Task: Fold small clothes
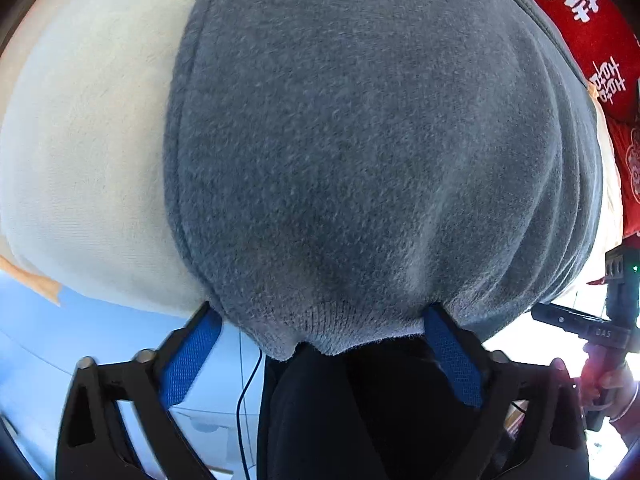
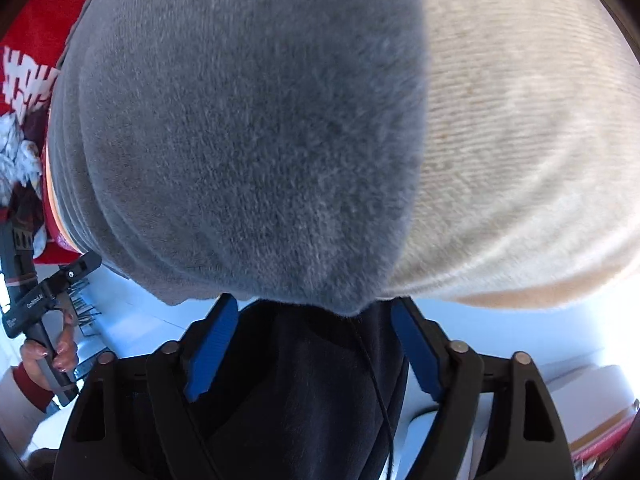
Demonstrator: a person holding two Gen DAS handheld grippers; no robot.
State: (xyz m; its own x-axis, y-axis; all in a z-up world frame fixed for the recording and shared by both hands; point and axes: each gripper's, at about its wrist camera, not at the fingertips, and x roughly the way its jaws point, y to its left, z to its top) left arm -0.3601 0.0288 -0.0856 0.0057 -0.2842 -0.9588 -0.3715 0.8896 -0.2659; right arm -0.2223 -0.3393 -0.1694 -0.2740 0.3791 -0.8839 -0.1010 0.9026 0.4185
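In the left wrist view, a cream knitted cloth fills the left side, with the grey fleece garment lying over it and swelling across the centre. The left gripper sits at the garment's near ribbed edge, its blue pads spread wide with the hem draped between them; whether they pinch any fabric cannot be told. A red printed cloth lies at the upper right, and below it a hand holds the other gripper's handle.

In the right wrist view, the red cloth lies at far left above the left hand on its handle. The grey garment takes the centre and the cream cloth the right. The right gripper meets the garment's near edge, its blue pads likewise held well apart, with no clear grip shown.
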